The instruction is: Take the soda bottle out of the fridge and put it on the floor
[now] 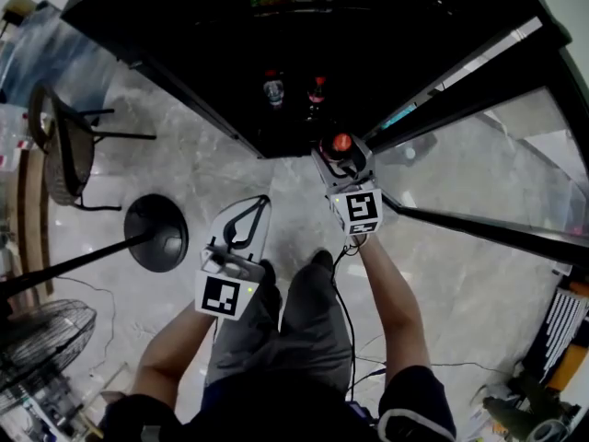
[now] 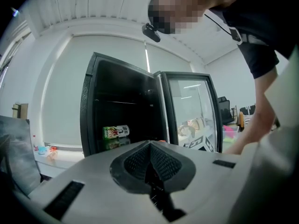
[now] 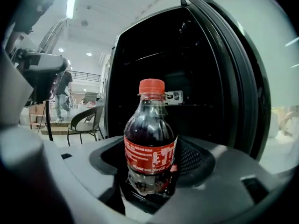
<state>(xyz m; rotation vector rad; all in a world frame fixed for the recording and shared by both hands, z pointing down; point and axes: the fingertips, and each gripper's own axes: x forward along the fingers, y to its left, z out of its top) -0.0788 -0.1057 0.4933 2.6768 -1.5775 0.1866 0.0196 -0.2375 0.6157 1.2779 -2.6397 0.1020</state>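
The soda bottle [image 3: 150, 139] stands upright between the two jaws of the right gripper [image 3: 149, 174]. It has a red cap, a red label and a dark drink inside. The jaws stand wide apart and press on the lower part of the bottle from both sides, so the bottle is held. In the head view the red cap of the bottle [image 1: 341, 143] is just at the front edge of the open fridge [image 1: 193, 35], above the floor [image 1: 184, 145] and not touching it. The right gripper [image 1: 339, 157] points toward the dark inside of the fridge.

Deeper in the fridge two other bottles [image 1: 273, 88] stand side by side. The glass door [image 1: 479, 109] is swung open to the right.

The left gripper [image 1: 262, 203] is lower and more to the left, over the floor, well apart from the bottle. In the left gripper view its jaws are together and nothing is between them [image 2: 150, 164]. Past them a green can [image 2: 116, 132] lies on its side on a shelf in the fridge.

On the floor at the left there are a chair [image 1: 64, 145], the round black base of a stand [image 1: 156, 233] and a fan [image 1: 41, 334].
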